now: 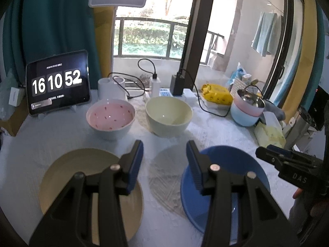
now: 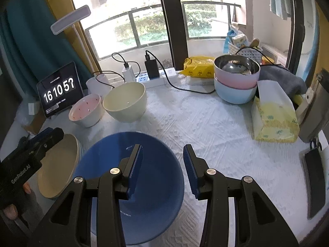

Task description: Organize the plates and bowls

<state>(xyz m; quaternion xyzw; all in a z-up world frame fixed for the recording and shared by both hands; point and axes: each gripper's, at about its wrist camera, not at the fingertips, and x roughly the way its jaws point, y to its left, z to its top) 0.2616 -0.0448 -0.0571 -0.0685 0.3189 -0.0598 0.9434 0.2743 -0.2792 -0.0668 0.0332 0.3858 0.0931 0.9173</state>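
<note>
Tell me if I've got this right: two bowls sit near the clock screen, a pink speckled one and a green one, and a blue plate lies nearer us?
Nearly. The bowl beside the pink one is cream, not green, as the left wrist view shows. The blue plate does lie nearer.

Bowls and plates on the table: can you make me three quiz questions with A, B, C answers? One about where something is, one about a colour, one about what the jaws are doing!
1. Where is the pink bowl?
A. Beside the cream bowl
B. On the blue plate
C. Inside the steel bowl

2. What colour is the plate next to the blue plate?
A. Red
B. Beige
C. Green

3. What do the right gripper jaws hold?
A. A spoon
B. The tissue pack
C. Nothing

Answers: 1 A, the two bowls stand side by side near the clock tablet. 2 B, the beige plate lies beside it. 3 C, the jaws stand apart above the blue plate, gripping nothing.
</note>
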